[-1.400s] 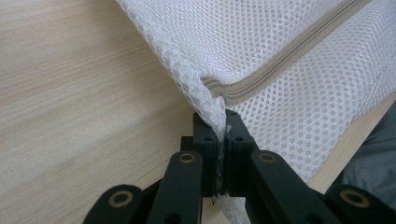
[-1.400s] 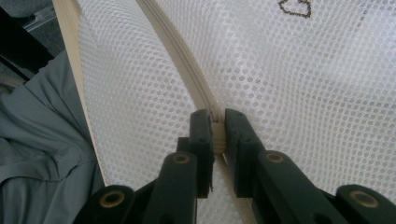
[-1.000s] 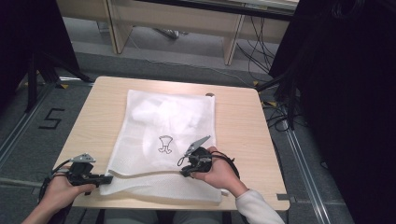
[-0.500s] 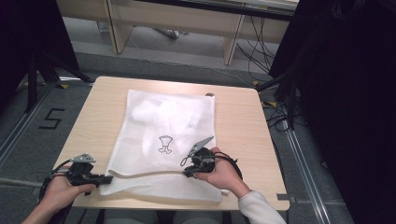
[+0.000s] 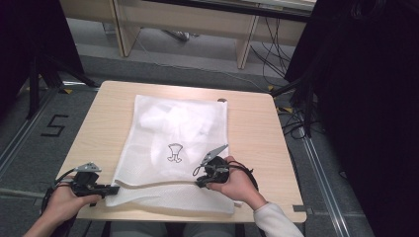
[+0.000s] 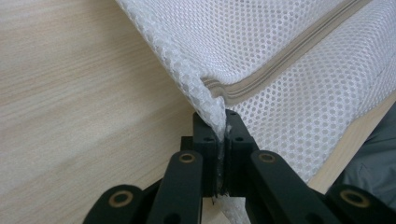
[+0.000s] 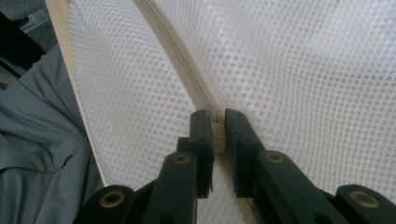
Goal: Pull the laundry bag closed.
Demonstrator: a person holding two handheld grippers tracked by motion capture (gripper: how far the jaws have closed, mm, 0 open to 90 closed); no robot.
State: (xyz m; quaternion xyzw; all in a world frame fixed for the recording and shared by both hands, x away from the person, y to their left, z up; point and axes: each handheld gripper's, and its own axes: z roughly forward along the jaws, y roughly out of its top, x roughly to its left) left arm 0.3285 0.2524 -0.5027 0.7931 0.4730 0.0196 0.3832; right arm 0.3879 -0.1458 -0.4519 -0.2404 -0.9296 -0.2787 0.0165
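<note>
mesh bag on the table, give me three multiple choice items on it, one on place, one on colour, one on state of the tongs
1. Where do the left tongs hold the mesh bag?
A. at its near left corner
B. at its far right corner
C. at the middle of its far edge

2. What colour is the mesh bag?
A. blue
B. white
C. red

3. How do the right tongs stand?
A. wide open above the bag
B. shut on the bag's zipper strip
C. shut on nothing beside the bag

Answers:
1. A, since the left gripper view shows the jaws pinching the corner where the zipper ends, and the high view puts that at the bag's near left.
2. B, since the mesh is white in all three views.
3. B, since the right gripper view shows the jaws pressed on the beige strip.
</note>
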